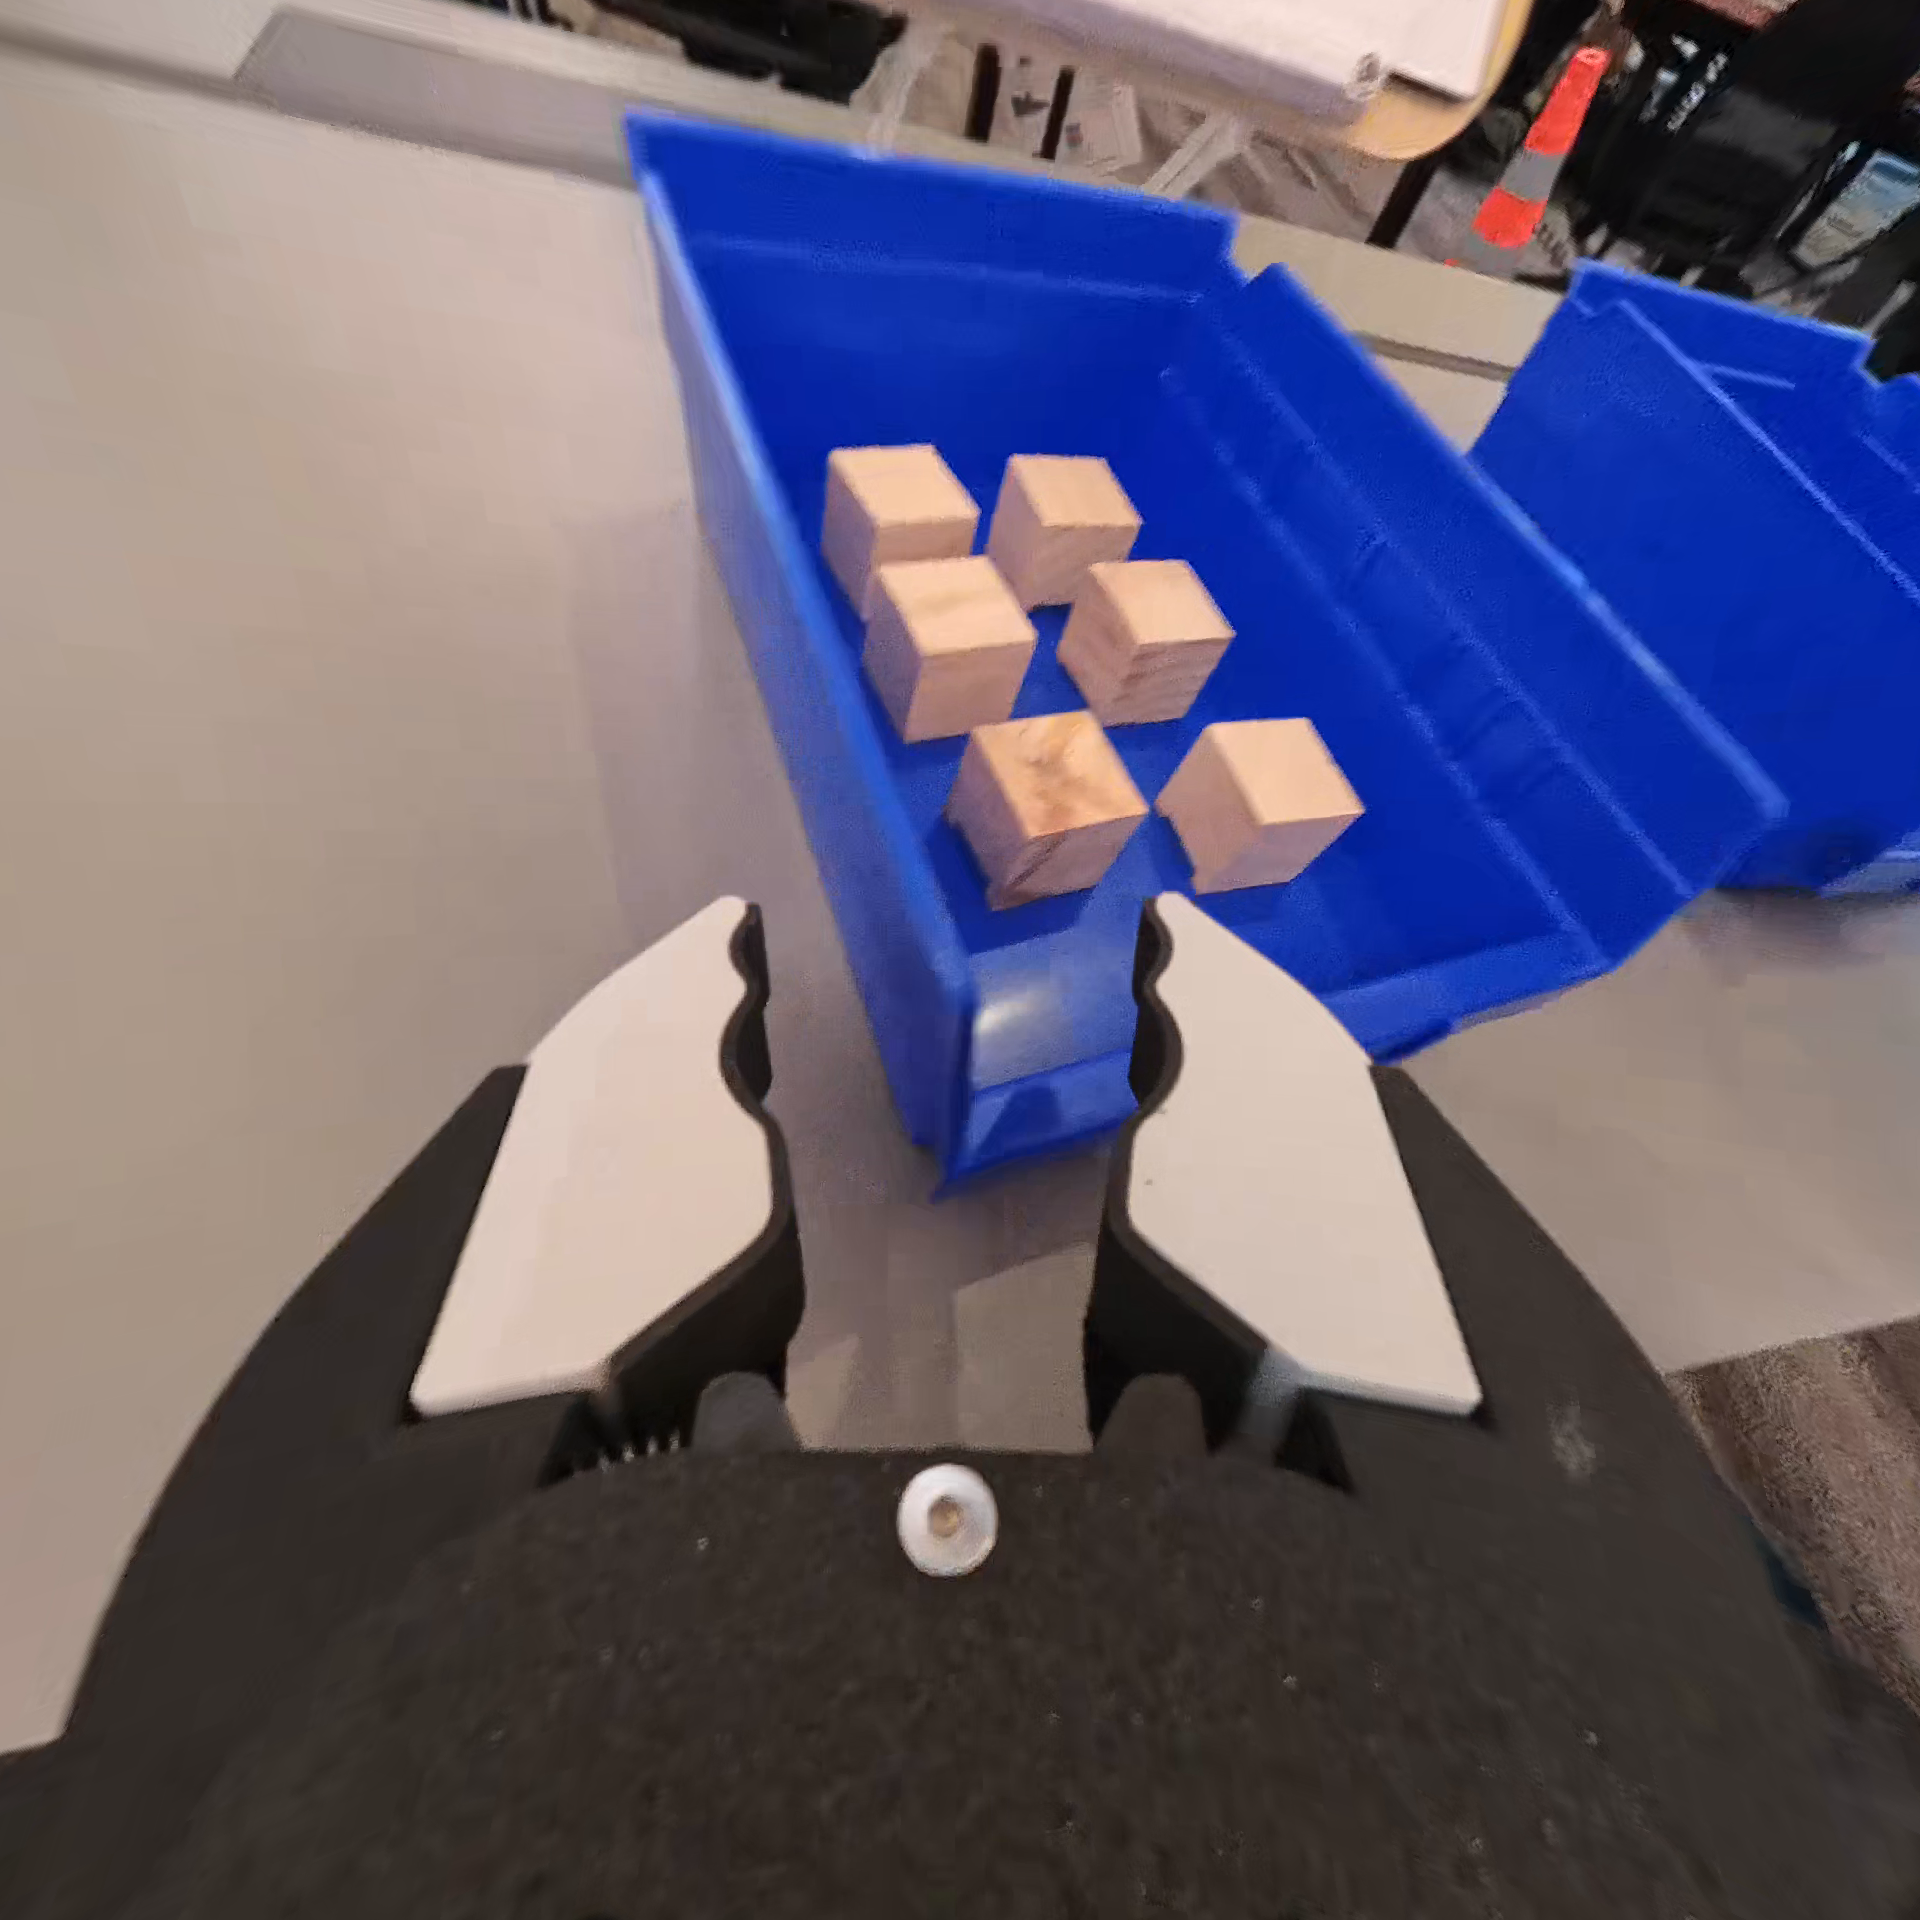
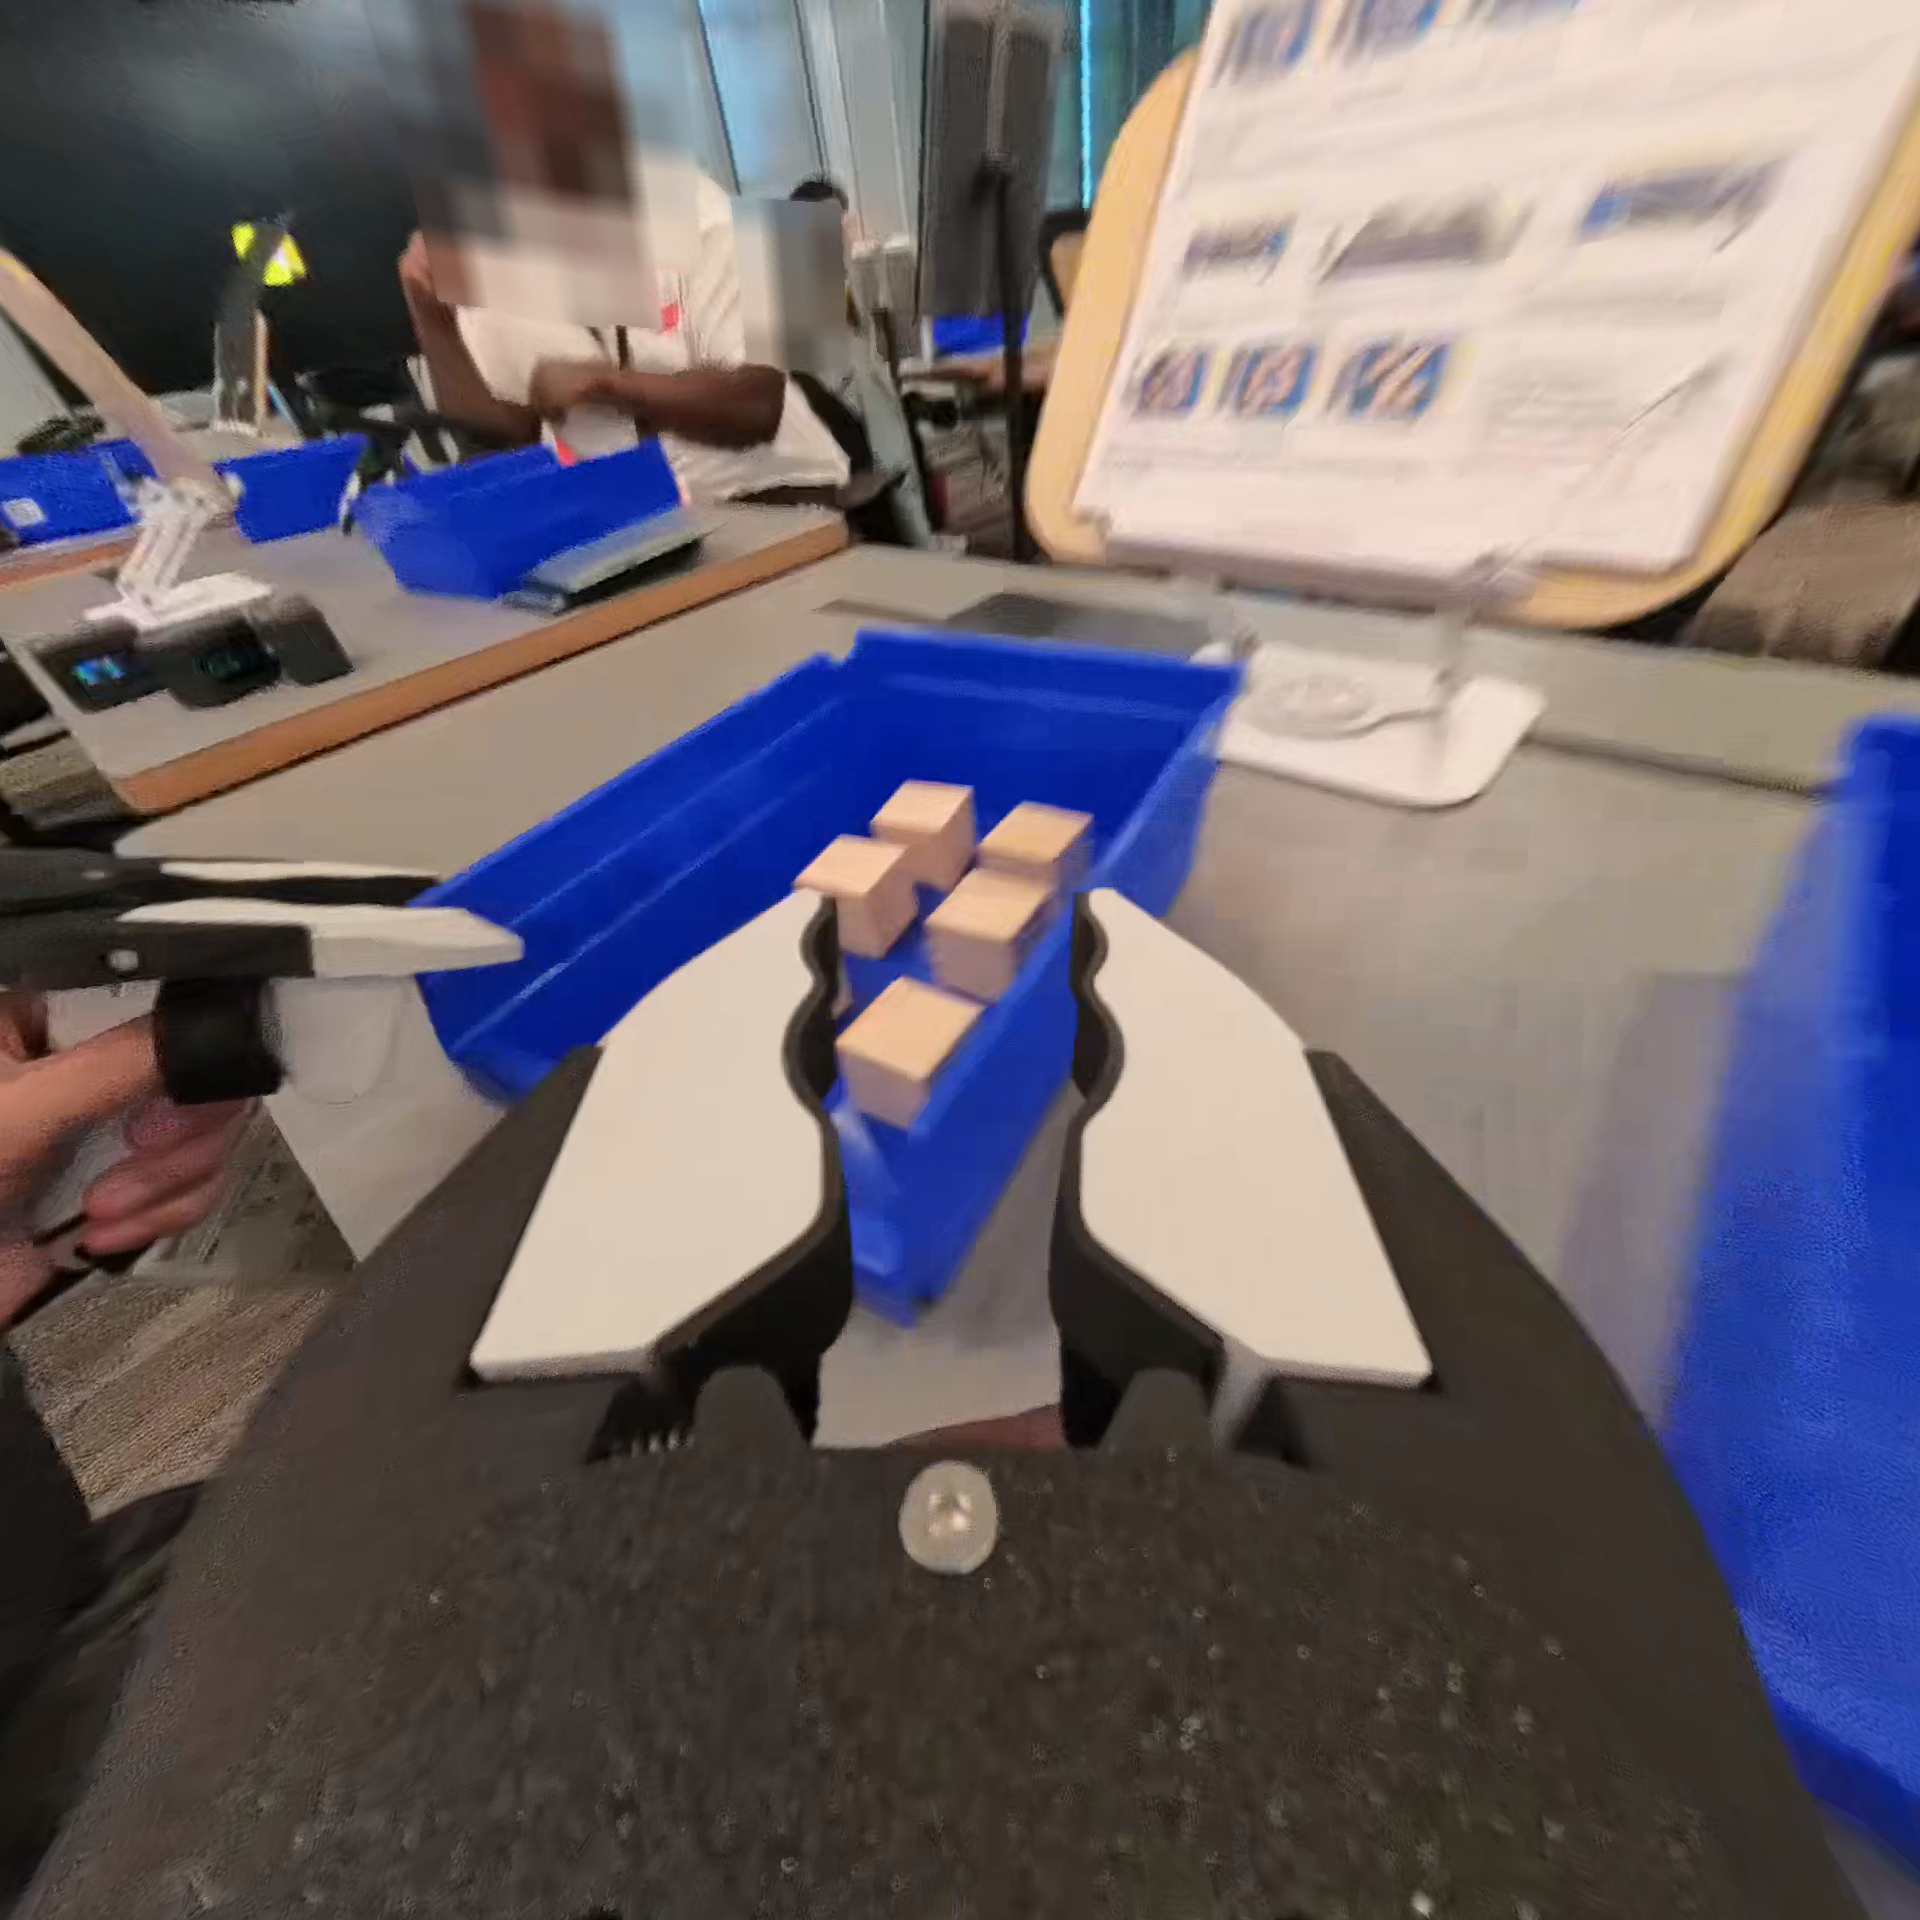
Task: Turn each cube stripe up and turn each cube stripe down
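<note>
Your left hand-held gripper [image 1: 951,914] hangs over the near corner of the blue bin [image 1: 831,582], its fingers [image 1: 644,1122] spread apart with nothing between them. Each finger is a flat, pale grey plate edged on the inside with a wavy black pad, set in a matte, grainy black body with one light screw head at its middle. Your right hand-held gripper [image 2: 951,904] is built the same way and is likewise spread and empty, pointed at the bin's near end.

The bin is glossy moulded plastic, long and rectangular, with stepped walls and a lower front lip. It sits on the smooth grey bench [image 1: 312,623]. Six wooden cubes [image 1: 1049,805] rest on its floor toward the middle, in loose pairs, some touching at their edges and others just beside each other. They are pale, unfinished wood with crisp corners; the nearest on the left shows a darker, knotty grain on top, and another [image 1: 1143,639] shows fine layered lines on its side. No stripe can be made out on any visible face, though motion blur softens them.

A second blue bin [image 1: 1714,582] of the same plastic stands to the right, close beside the first. From the right wrist view, your left gripper [image 2: 499,940] appears side-on at the bin's left wall.
</note>
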The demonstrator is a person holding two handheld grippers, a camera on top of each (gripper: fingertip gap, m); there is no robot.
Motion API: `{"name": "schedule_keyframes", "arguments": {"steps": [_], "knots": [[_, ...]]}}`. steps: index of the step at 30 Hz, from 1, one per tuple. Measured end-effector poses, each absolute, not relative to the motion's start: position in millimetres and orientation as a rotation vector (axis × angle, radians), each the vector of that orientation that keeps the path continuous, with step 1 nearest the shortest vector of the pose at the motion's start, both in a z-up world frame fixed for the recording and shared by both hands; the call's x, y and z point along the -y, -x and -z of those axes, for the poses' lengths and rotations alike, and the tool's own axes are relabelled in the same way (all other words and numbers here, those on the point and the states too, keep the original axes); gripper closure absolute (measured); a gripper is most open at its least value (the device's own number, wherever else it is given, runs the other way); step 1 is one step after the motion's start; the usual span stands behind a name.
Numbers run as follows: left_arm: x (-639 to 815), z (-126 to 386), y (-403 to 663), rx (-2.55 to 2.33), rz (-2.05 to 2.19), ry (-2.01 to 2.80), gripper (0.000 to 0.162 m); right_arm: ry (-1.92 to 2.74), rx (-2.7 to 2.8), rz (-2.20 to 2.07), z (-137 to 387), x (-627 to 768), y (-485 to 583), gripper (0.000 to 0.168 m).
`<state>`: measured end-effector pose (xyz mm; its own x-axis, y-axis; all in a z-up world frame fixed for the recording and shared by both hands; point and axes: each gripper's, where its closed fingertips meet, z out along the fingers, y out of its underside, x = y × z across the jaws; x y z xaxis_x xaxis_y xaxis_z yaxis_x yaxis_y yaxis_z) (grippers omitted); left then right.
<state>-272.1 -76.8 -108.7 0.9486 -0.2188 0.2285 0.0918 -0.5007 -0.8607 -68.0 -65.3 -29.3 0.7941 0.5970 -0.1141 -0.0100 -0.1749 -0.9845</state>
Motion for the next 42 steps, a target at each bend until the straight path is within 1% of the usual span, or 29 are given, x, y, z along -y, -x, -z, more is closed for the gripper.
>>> {"name": "schedule_keyframes", "arguments": {"steps": [2, 4, 6, 7, 8, 9, 10, 11, 12, 15, 19, 22, 27, 32, 39, 42], "knots": [[70.4, 124.4, 277.4, -0.074, 0.349, 2.061, 0.096, 1.712, 0.396, -0.473, 64.1, 62.3, 90.9, 0.123], [62.8, 129.1, 276.7, -0.070, 0.336, 2.034, 0.100, 1.714, 0.265, -0.305, 79.0, 54.7, 80.6, 0.126], [55.1, 132.8, 270.4, -0.072, 0.355, 2.037, 0.104, 1.713, 0.243, -0.337, 83.5, 50.6, 85.3, 0.133], [52.1, 132.3, 263.7, -0.078, 0.403, 2.037, 0.103, 1.760, 0.258, -0.369, 92.4, 47.7, 91.9, 0.132], [50.2, 129.9, 258.7, -0.065, 0.449, 2.033, 0.115, 1.813, 0.286, -0.389, 103.0, 45.9, 98.5, 0.133], [47.7, 128.3, 261.2, -0.025, 0.435, 2.036, 0.120, 1.839, 0.285, -0.377, 110.3, 43.8, 100.2, 0.134], [45.8, 126.6, 264.2, -0.011, 0.405, 2.038, 0.127, 1.826, 0.267, -0.344, 112.0, 41.8, 97.8, 0.140], [44.6, 124.5, 268.8, -0.006, 0.362, 2.036, 0.137, 1.818, 0.235, -0.309, 111.4, 41.0, 92.7, 0.151], [44.0, 122.9, 273.0, -0.007, 0.317, 2.038, 0.144, 1.814, 0.192, -0.326, 109.6, 42.0, 90.5, 0.159], [45.3, 118.6, 284.5, -0.028, 0.167, 2.045, 0.158, 1.804, 0.069, -0.301, 103.1, 45.0, 95.8, 0.161], [41.4, 108.6, 319.4, 0.009, 0.177, 2.070, 0.158, 1.729, 0.022, -0.343, 80.7, 45.2, 131.1, 0.159], [31.3, 89.8, 366.7, 0.039, 0.128, 2.061, 0.159, 1.729, 0.041, -0.385, 68.9, 35.1, 178.1, 0.158], [-2.8, 67.5, 455.9, 0.065, 0.062, 2.011, 0.159, 1.734, 0.111, -0.373, 65.8, 15.0, 267.7, 0.157], [-32.6, 82.2, 518.6, 0.071, 0.005, 2.024, 0.160, 1.835, 0.104, -0.385, 95.8, -16.0, 330.5, 0.158], [-48.2, 116.4, 551.8, 0.112, 0.089, 1.993, 0.158, 1.822, 0.110, -0.418, 105.9, -33.8, 365.3, 0.155], [-50.5, 115.9, 554.6, 0.128, 0.113, 1.979, 0.158, 1.810, 0.120, -0.452, 105.5, -33.7, 368.0, 0.153]]}}
